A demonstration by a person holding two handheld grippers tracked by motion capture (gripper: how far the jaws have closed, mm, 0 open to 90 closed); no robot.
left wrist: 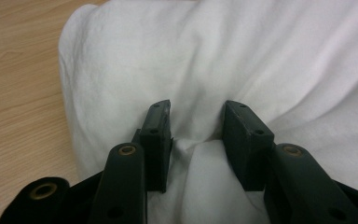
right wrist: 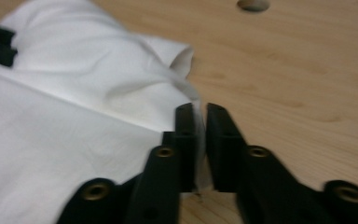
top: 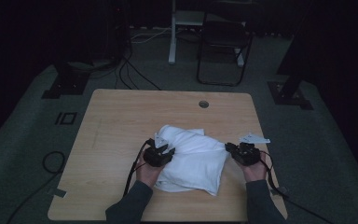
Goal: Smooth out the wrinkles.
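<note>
A crumpled white cloth (top: 196,158) lies in the middle of the wooden table (top: 116,121). My left gripper (top: 167,151) sits on the cloth's left side. In the left gripper view the left gripper (left wrist: 198,106) has a bunched ridge of cloth (left wrist: 214,56) pinched between its jaws, and wrinkles fan out from them. My right gripper (top: 229,147) is at the cloth's right edge. In the right gripper view the right gripper (right wrist: 200,111) keeps a narrow gap, with the thin cloth (right wrist: 51,121) edge inside it, lying against the left jaw.
A small white paper (top: 254,138) lies near the table's right edge, just behind the right hand. A round cable hole (top: 203,103) is at the back of the table. A black chair (top: 223,42) and floor cables (top: 130,74) stand beyond the table.
</note>
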